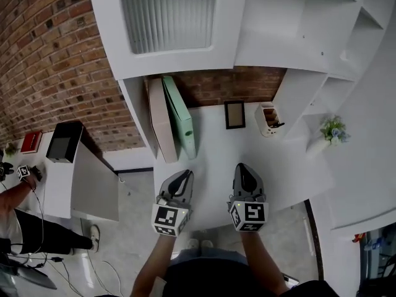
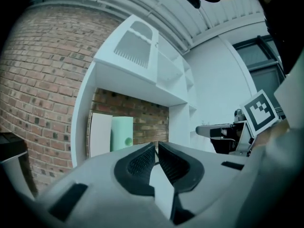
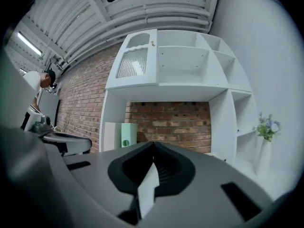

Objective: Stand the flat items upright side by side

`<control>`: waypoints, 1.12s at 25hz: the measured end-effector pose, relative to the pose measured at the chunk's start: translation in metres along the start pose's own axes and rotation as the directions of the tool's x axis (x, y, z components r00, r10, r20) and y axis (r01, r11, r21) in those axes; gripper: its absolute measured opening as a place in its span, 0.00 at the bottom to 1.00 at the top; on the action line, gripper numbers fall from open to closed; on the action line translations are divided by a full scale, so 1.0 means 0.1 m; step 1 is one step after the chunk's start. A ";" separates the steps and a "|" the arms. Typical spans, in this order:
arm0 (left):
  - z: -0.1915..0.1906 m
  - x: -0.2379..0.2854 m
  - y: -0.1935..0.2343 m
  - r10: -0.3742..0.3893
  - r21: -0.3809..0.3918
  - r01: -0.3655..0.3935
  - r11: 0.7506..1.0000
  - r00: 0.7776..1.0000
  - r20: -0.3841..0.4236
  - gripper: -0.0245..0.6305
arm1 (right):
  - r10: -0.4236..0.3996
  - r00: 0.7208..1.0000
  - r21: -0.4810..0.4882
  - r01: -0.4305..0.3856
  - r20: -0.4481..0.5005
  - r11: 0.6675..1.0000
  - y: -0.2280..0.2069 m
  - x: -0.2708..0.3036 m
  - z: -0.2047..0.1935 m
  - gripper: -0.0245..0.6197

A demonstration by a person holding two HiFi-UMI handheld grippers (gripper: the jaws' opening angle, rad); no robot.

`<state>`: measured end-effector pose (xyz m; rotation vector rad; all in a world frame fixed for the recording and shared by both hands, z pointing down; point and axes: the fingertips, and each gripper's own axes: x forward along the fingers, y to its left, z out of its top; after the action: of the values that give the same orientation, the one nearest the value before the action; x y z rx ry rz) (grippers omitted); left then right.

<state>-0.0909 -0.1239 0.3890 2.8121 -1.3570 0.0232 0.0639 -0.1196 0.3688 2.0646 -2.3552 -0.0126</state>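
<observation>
Two flat binders stand upright side by side against the left wall of the white desk niche: a beige-white one (image 1: 161, 129) (image 2: 100, 133) (image 3: 109, 136) and a mint green one (image 1: 181, 116) (image 2: 122, 132) (image 3: 128, 134). Both grippers hover over the desk's front edge, well short of the binders. My left gripper (image 1: 180, 179) (image 2: 156, 148) is shut with nothing between its fingers. To its right, my right gripper (image 1: 245, 173) (image 3: 153, 144) is shut too and holds nothing.
On the desk top (image 1: 216, 159) stand a small black picture frame (image 1: 234, 114), a pen holder (image 1: 268, 119) and, further right, a vase of flowers (image 1: 332, 130) (image 3: 266, 127). White shelves rise above. A low white cabinet with a black box (image 1: 65, 141) is at the left, with a person (image 1: 12, 215) beside it.
</observation>
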 end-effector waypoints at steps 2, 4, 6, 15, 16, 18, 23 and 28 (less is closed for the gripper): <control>0.07 0.06 -0.10 -0.027 0.009 0.027 1.000 1.000 0.012 0.07 | -0.026 1.000 0.002 0.026 0.001 1.000 -0.12 -0.09 0.01 0.03; 0.12 0.10 -0.17 -0.048 0.019 0.047 0.999 0.999 0.016 0.07 | -0.049 0.999 0.001 0.049 0.002 0.999 -0.21 -0.16 0.01 0.04; 0.12 0.13 -0.22 -0.057 0.032 0.057 0.998 0.998 0.007 0.06 | -0.067 0.998 0.001 0.067 0.003 0.998 -0.28 -0.23 0.00 0.04; 0.02 0.25 -0.26 -0.061 0.034 0.062 0.997 0.997 -0.047 0.05 | -0.129 0.990 0.013 0.130 -0.051 0.991 -0.55 -0.42 -0.11 0.03; 0.02 0.25 -0.26 -0.058 0.036 0.060 0.998 0.997 -0.048 0.05 | -0.128 0.990 0.014 0.129 -0.057 0.991 -0.56 -0.42 -0.12 0.03; 0.03 0.26 -0.24 -0.055 0.038 0.057 0.998 0.997 -0.049 0.05 | -0.128 0.990 0.013 0.129 -0.067 0.992 -0.57 -0.43 -0.14 0.03; 0.02 0.25 -0.23 -0.050 0.033 0.052 0.998 0.997 -0.050 0.05 | -0.122 0.990 0.012 0.123 -0.072 0.992 -0.58 -0.43 -0.16 0.03; -0.01 0.24 -0.22 -0.051 0.025 0.052 0.998 0.997 -0.055 0.05 | -0.112 0.991 0.011 0.113 -0.078 0.993 -0.54 -0.42 -0.16 0.03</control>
<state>-0.0590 -0.1286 0.3901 2.8449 -1.2827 0.1165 0.1231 -0.0852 0.3842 2.1610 -2.1992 0.0836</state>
